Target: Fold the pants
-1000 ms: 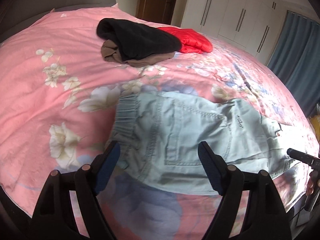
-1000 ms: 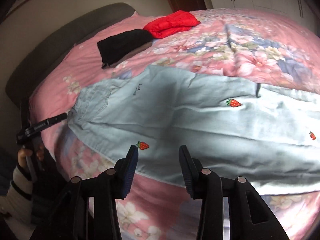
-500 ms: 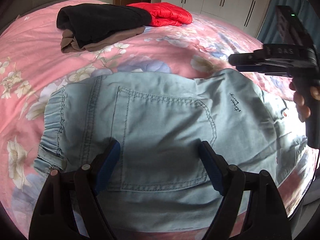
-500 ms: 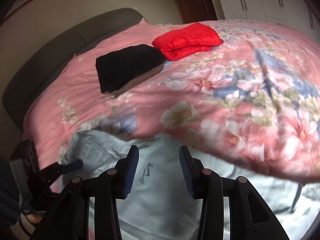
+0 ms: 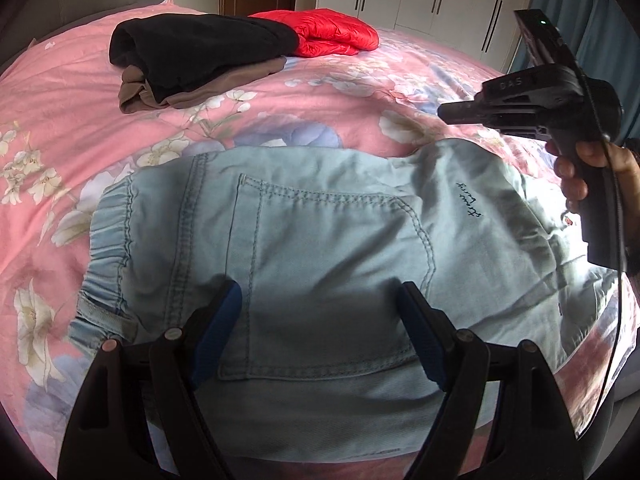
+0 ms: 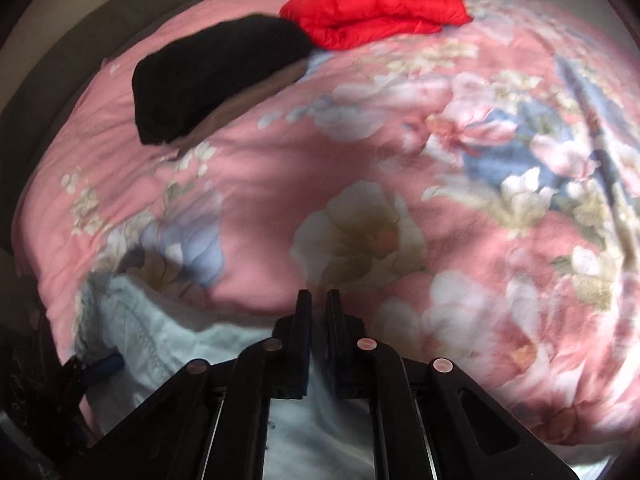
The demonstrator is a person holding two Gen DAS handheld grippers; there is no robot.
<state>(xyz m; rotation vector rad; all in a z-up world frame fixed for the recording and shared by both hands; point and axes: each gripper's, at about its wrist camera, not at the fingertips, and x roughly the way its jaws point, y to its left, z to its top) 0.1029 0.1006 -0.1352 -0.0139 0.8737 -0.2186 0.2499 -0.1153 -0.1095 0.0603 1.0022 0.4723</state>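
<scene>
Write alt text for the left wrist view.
The open left hand-held gripper hovers over light blue pants lying on a pink floral bedspread. The right hand-held gripper is at right; folded black and red clothes lie behind.

Red jacket [image 5: 320,32] beside black garment [image 5: 200,50], floral duvet [image 5: 60,112].

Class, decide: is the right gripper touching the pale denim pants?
Touching. In the right wrist view the right gripper has its fingers nearly closed on a fold of the pants.
</scene>
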